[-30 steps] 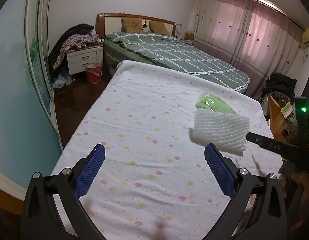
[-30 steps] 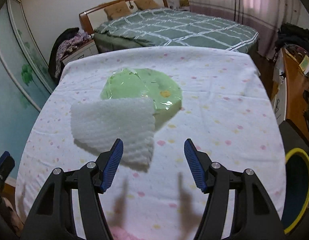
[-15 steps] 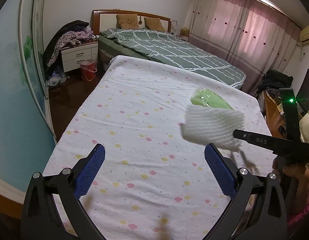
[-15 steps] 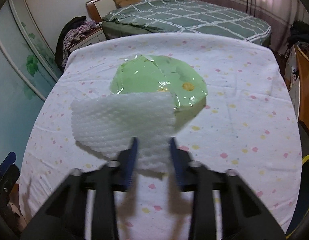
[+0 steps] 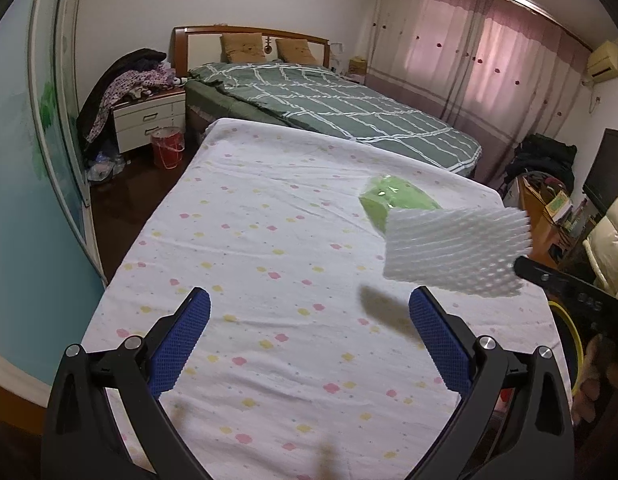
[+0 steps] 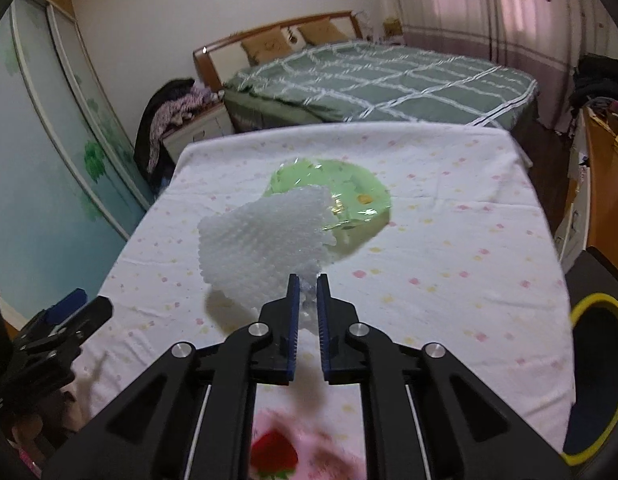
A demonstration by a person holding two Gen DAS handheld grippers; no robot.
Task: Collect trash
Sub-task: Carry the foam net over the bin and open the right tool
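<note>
A white foam net sleeve (image 6: 265, 236) hangs lifted above the counter (image 6: 449, 240); a shiny green wrapper (image 6: 349, 196) lies flat mid-counter.

The right gripper (image 6: 307, 280) has its blue-padded fingers pressed nearly together, pinching something at twelve o'clock. The left gripper (image 5: 309, 312) hangs with its fingers (image 5: 181, 336) spread wide, empty. At four o'clock a hand (image 5: 597, 380), probably the right, grips its handle.
</note>
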